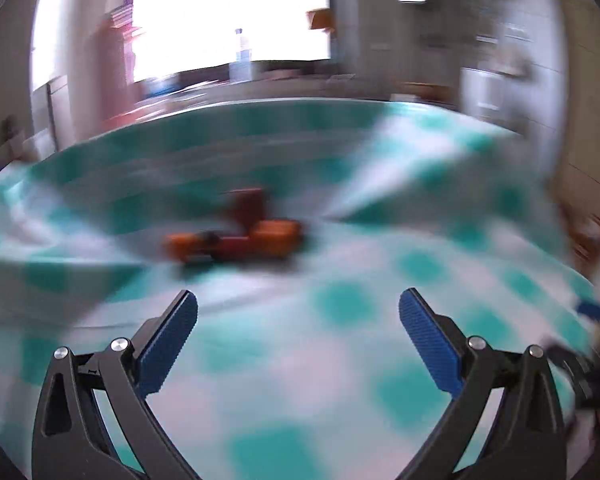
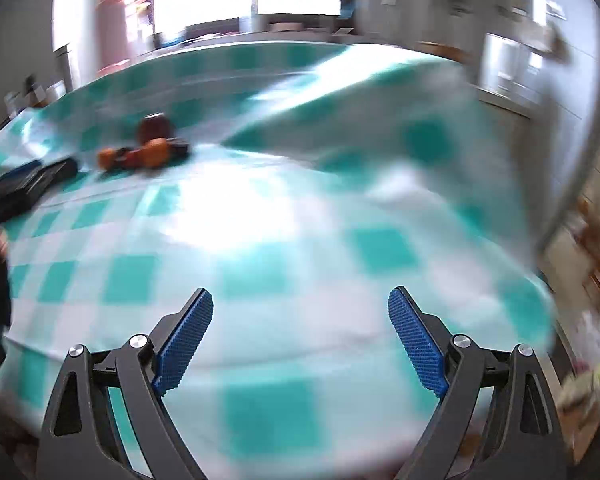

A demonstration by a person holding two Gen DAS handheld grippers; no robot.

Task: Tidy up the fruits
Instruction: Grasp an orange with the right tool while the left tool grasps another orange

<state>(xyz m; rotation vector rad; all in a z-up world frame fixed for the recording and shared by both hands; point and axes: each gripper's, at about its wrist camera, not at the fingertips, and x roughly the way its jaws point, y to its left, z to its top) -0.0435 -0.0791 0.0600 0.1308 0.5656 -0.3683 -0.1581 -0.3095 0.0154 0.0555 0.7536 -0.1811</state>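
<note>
Well ahead of the left gripper (image 1: 298, 304), at 12 o'clock: blurred orange and red fruits (image 1: 236, 236) heaped together, untouched. Both pairs of fingers spread wide, grasping nothing. From the right gripper (image 2: 300, 304), same heap at 11 o'clock. Underneath, a rumpled teal-and-white checked cloth (image 1: 340, 360); beyond, at 12 o'clock, a bright window (image 1: 228, 16).
</note>
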